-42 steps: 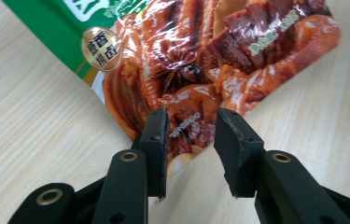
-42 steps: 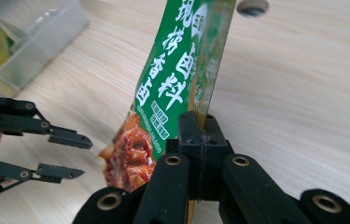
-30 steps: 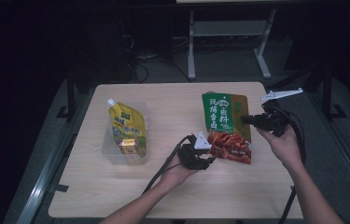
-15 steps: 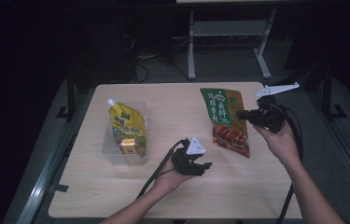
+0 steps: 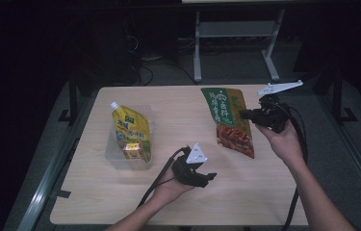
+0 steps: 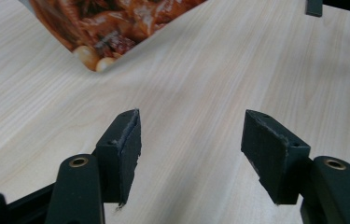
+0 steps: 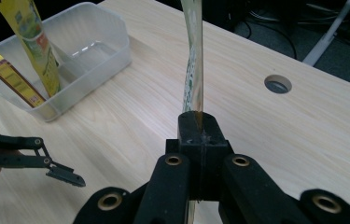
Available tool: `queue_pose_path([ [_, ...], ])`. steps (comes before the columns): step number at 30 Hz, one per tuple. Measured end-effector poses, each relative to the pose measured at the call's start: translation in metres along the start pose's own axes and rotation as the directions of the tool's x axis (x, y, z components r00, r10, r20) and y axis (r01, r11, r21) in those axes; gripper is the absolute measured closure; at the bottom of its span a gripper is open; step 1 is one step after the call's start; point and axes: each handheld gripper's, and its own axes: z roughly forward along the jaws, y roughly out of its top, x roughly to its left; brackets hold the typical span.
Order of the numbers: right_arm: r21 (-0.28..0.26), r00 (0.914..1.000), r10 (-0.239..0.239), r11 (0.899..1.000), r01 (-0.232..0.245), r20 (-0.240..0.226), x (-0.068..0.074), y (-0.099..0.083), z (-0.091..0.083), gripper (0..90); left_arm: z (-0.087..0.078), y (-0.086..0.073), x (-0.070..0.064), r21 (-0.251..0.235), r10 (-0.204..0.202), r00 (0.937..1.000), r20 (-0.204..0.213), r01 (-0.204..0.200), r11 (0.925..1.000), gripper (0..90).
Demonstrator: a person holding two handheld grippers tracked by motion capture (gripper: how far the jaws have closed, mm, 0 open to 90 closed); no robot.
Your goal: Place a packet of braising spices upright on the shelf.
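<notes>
A green and red snack bag [image 5: 228, 120] hangs tilted over the right half of the table. My right gripper [image 5: 248, 114] is shut on its right edge. In the right gripper view the bag [image 7: 193, 60] rises edge-on from my closed jaws [image 7: 198, 123]. My left gripper [image 5: 207, 177] rests low over the table near the front, open and holding nothing, a short way below and left of the bag. In the left gripper view the jaws [image 6: 191, 121] stand wide apart over bare wood, with the bag's red lower corner [image 6: 107, 23] beyond them.
A clear plastic tub [image 5: 115, 161] at the left holds a yellow spouted pouch [image 5: 130, 126] and a small box [image 5: 132, 151]. The tub [image 7: 102, 46] and a cable hole [image 7: 277, 84] appear in the right gripper view. A metal frame [image 5: 231, 33] stands behind the table.
My left gripper has drawn back from the bag's lower corner toward the front edge. The right gripper has turned the bag and carried it slightly right.
</notes>
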Motion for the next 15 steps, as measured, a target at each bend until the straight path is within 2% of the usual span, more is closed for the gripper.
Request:
queue_pose_path([
  [3,-0.004,0.9999,-0.010,1.000,0.010,-0.005,0.004,0.004,0.001,90.0,-0.002,-0.002,-0.001,0.001,0.012,0.9999,0.001,-0.012,0.9999,36.4],
  [15,-0.024,0.9986,-0.048,0.999,0.048,-0.022,0.016,0.027,0.006,90.0,-0.013,-0.012,-0.002,-0.023,0.003,1.0000,0.004,-0.003,0.9997,34.4],
])
